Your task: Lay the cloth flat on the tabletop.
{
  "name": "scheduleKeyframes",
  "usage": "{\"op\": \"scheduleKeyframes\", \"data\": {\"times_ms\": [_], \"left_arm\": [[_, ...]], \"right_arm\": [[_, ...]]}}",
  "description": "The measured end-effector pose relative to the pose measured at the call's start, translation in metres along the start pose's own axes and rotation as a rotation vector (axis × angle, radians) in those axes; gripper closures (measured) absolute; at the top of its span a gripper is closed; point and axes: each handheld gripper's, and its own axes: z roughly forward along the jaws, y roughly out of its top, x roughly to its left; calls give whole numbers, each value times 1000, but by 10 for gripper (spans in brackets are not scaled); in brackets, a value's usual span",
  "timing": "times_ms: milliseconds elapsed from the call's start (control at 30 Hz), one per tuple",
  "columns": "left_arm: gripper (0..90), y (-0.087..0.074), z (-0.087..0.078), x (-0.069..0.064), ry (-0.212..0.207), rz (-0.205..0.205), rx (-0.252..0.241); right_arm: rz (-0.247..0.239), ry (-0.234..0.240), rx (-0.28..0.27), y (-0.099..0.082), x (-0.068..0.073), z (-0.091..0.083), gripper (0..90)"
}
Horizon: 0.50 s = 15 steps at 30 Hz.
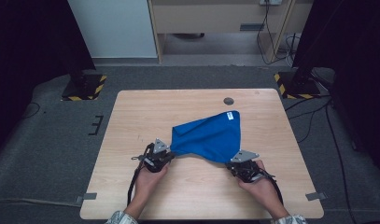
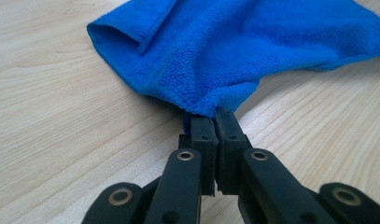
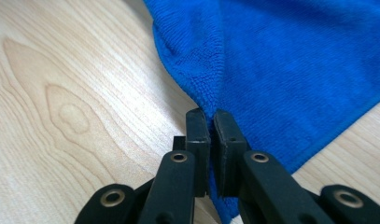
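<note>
Blue cloth [image 1: 211, 136] lay crumpled approx. mid-bench [image 1: 131, 121], one white tag [image 1: 230, 115] at its far corner. Left gripper [image 1: 165, 155] had its jaws pressed together on the cloth's near-left corner; fabric bunched right at the tips in the left gripper view [image 2: 211, 112]. Right gripper [image 1: 238, 163] likewise pinched the near-right corner (jaws w/ only a thin fold between them, right gripper view [image 3: 211, 116]). Both hands [image 1: 150, 179] sat near the bench's front edge, well apart, cloth spanning between them.
</note>
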Motion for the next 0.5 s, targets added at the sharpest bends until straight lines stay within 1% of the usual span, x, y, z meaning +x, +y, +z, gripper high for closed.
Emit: {"op": "scheduleKeyframes", "data": {"times_ms": [33,100,200,267,300,333,367,433,500], "left_arm": [[881,0,-2,0,-2,1,-2],[882,0,-7,1,-9,-4,-8],[883,0,-16,1,-20,-10,-23],[883,1,-22,3,-45,-38,-39],[883,1,-24,4,-48,-46,-45],[883,2,-26,4,-45,-44,-50],[883,3,-26,4,-40,-37,-46],[882,4,-23,7,-34,-38,-29],[879,6,-16,10,-33,-36,-1]], "right_arm": [[14,4,-11,0,-1,-3,864],[25,9,-32,1,-2,-10,866],[31,15,-57,1,-2,-19,869],[26,17,-67,0,0,-26,870],[25,20,-69,-1,1,-30,870],[27,20,-73,-1,1,-33,870],[26,18,-83,-2,2,-37,871],[24,14,-89,-3,3,-42,870],[11,2,-79,-4,3,-42,869]]}}
